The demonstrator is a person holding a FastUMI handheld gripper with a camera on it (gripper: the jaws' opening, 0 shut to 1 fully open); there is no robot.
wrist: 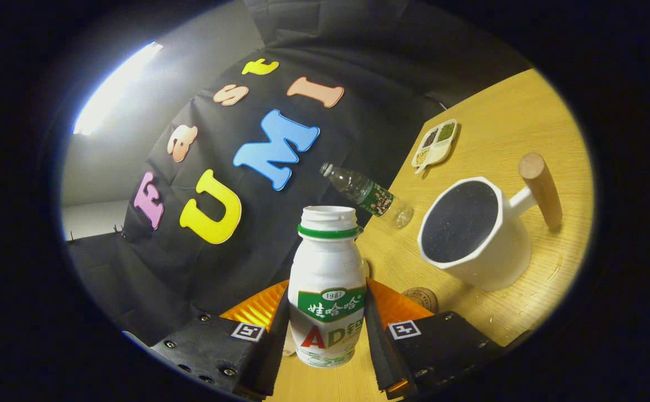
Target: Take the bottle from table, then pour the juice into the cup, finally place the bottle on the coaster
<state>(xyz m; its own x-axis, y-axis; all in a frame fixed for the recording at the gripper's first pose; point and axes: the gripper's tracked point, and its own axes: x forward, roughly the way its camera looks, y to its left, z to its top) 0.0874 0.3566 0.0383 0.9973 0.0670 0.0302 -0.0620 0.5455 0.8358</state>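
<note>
The bottle (pixel 328 290) sits between the fingers (pixel 271 340), upright with respect to them, its white body pinched on both sides by the black pads, its cap off and the mouth open. The whole view is canted, so the counter (pixel 503 128) slopes away, and I would judge the bottle already lifted clear of it, though its base is too close to the wood to be sure. So the first step, taking the bottle, looks done. The cup (pixel 472 234), white with a wooden handle, stands beyond the fingers and off to the right, well apart from the bottle's mouth; its inside reads dark, and I cannot tell whether any juice is in it. Pouring, by my reckoning, has not yet begun, since the mouth is nowhere over the rim. Just ahead of the right finger a small round cork disc (pixel 420 298) lies on the counter, likely the coaster, and nothing stands on it, so the last step is also left. Farther out lie a clear water bottle (pixel 366 194) on its side and a small divided dish (pixel 436 144).
</note>
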